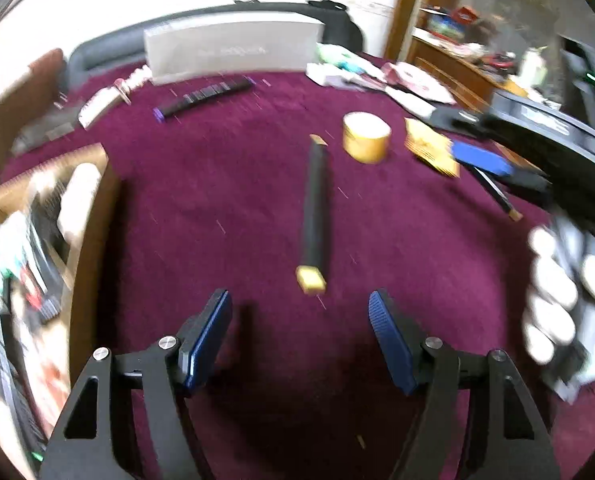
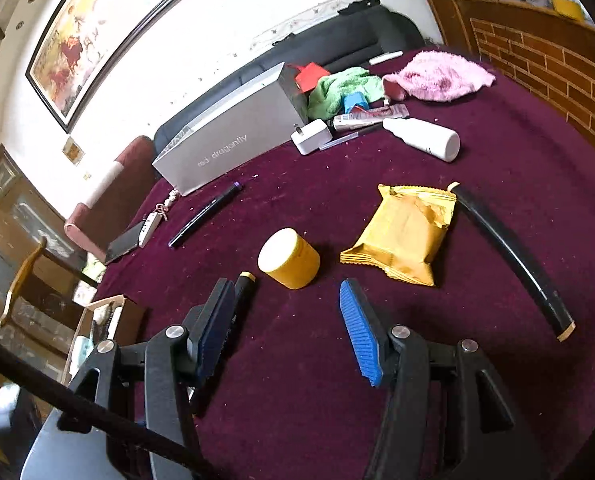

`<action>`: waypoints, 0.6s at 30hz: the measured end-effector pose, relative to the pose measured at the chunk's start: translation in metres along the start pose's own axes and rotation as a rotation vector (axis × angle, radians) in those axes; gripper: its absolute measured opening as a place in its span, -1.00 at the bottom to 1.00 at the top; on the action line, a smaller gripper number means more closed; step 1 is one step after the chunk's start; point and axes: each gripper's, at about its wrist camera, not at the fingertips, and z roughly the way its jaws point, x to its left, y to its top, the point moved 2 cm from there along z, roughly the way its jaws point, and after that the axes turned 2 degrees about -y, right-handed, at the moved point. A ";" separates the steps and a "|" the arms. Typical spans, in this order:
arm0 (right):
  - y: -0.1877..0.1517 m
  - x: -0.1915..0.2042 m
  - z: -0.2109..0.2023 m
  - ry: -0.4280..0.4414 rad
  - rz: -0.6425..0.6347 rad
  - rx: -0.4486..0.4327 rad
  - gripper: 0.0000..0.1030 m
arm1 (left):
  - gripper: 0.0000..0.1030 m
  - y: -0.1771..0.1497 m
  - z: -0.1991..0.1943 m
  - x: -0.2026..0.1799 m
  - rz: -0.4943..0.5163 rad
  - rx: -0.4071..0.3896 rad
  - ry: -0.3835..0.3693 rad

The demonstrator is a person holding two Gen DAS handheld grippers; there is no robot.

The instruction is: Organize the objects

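Nearest the left wrist camera, the left gripper (image 1: 300, 310) hangs over a maroon tablecloth (image 1: 397, 240) with its two blue-padded jaws spread apart and nothing between them. Just beyond its tips lies a black stick with gold ends (image 1: 316, 208), pointing away from the camera, free of the jaws. Past the stick's far end a squat yellow jar (image 1: 366, 136) stands upright, and to its right lies a golden snack packet (image 1: 429, 148). At the left edge, an open cardboard box (image 1: 97, 216) of blurred items stands on the cloth. At the right edge a white-gloved hand (image 1: 553, 300) grips the other tool; this view is blurred. From the right wrist camera, the right gripper (image 2: 287, 308) also has its blue pads parted and empty above the cloth, with the yellow jar just beyond and between its tips. The gold-tipped end of the black stick peeks out beside its left jaw. The snack packet sits right of the jar, and a second, curved black stick with gold ends (image 2: 513, 260) lies further right, one end touching the packet's corner. Farther back are a long grey box (image 2: 225, 136), a thin dark pen (image 2: 205, 214), a white bottle (image 2: 421, 138) on its side, a white charger (image 2: 311, 136), a green cloth (image 2: 341, 90) and a pink cloth (image 2: 437, 74).
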 end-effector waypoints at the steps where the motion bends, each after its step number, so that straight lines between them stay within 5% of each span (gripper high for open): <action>1: 0.002 -0.002 -0.003 0.007 0.007 -0.005 0.06 | 0.25 0.008 0.007 -0.001 -0.001 0.010 0.025; 9: 0.010 -0.002 -0.003 0.001 0.000 -0.034 0.07 | 0.19 0.045 0.059 -0.029 0.151 0.002 0.148; 11: 0.010 -0.002 -0.001 -0.008 -0.003 -0.034 0.07 | -0.63 0.047 0.058 -0.030 0.141 0.030 0.036; 12: 0.010 -0.003 -0.001 -0.006 -0.002 -0.034 0.07 | -0.76 0.047 0.055 -0.031 0.132 0.046 0.003; 18: 0.006 -0.004 0.003 -0.010 -0.006 -0.030 0.07 | -0.78 0.027 0.005 -0.018 0.097 -0.007 -0.067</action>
